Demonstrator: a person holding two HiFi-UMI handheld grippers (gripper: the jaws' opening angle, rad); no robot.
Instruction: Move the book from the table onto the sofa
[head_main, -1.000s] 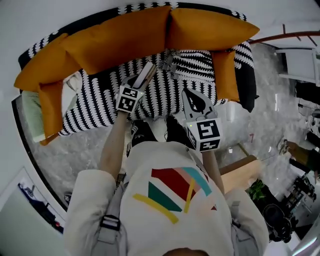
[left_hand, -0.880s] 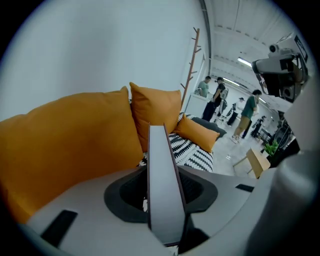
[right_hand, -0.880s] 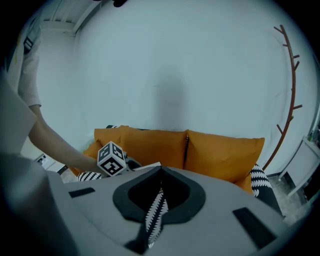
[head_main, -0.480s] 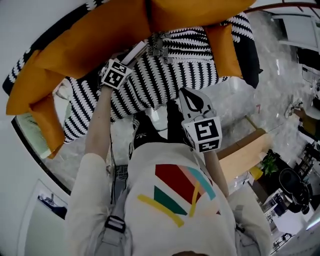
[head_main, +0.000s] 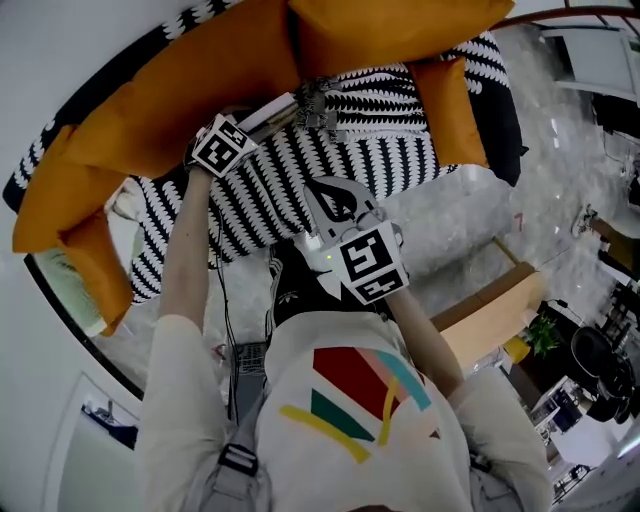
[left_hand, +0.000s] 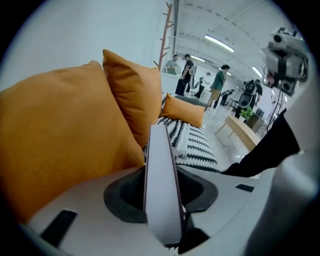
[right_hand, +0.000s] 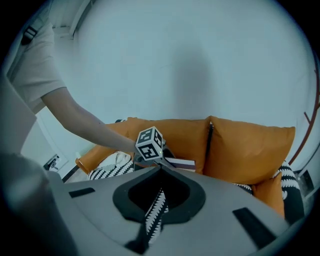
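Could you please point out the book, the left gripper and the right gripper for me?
book (left_hand: 161, 190), left gripper view, on its pale narrow edge.
left gripper (head_main: 247, 123), head view, at the tips gripping the book.
right gripper (head_main: 320, 188), head view, at its closed tips.

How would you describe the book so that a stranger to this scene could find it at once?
Start at the black-and-white sofa with orange cushions. Near the back cushions, the left gripper clamps a thin book. It is the only flat, stiff white thing among soft fabric.
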